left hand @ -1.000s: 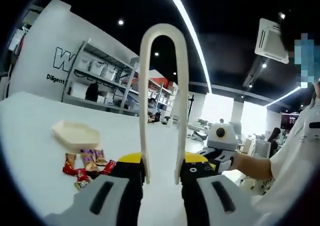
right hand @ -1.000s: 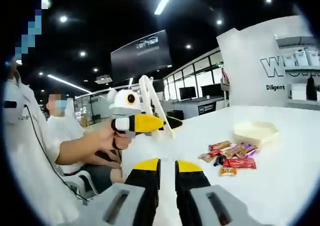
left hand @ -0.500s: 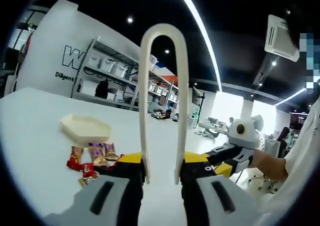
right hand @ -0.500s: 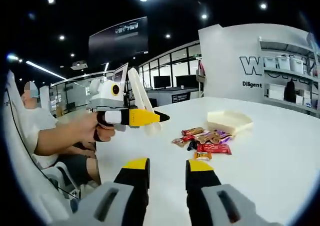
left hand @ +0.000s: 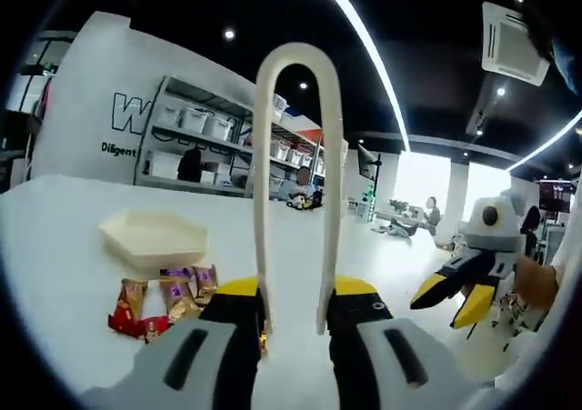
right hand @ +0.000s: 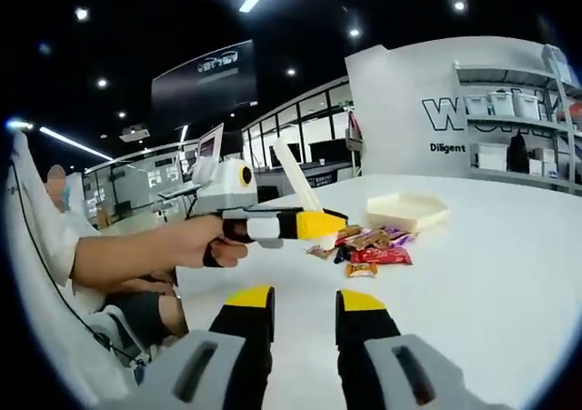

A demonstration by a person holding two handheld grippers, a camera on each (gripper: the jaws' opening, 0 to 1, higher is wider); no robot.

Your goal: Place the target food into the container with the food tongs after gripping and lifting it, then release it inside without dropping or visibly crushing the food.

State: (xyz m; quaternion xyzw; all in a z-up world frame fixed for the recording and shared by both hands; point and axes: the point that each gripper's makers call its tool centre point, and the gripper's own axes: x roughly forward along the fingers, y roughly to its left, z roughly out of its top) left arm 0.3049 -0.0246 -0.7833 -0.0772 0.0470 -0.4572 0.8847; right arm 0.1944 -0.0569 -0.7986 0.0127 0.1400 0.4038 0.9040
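— Looking along the left gripper (left hand: pixel 293 315), what sits between its jaws?

— A pair of cream food tongs (left hand: pixel 296 183), both legs pinched between the jaws, the rounded bend of the U pointing away from the camera. In the right gripper view the same left gripper (right hand: pixel 323 224) comes in from the left, held in a person's hand (right hand: pixel 195 245), with one leg of the tongs (right hand: pixel 296 181) slanting up behind it.

— And the food?

— A small heap of wrapped snack bars (left hand: pixel 164 296) lies on the white table (left hand: pixel 55 246), left of the tongs as the left gripper view has it. Red, gold and purple wrappers, touching one another. In the right gripper view the heap (right hand: pixel 368 246) lies just past the left gripper's yellow tips.

— The container?

— A shallow cream hexagonal tray (left hand: pixel 153 237), just behind the bars, close to them but whether touching I cannot tell. In the right gripper view it (right hand: pixel 407 210) sits beyond the heap. I make out nothing inside it.

— Are the tongs near the food?

— They are held above the table, apart from the bars.

— The right gripper?

— The right gripper (right hand: pixel 304 305) has its jaws parted with only bare table between them. In the left gripper view it (left hand: pixel 455 296) shows at the right, yellow tips spread, a hand (left hand: pixel 536 283) behind it.

— Anything else?

— Shelving with white bins (left hand: pixel 195 119) against the far wall, and a dark monitor (right hand: pixel 205 87) hung overhead
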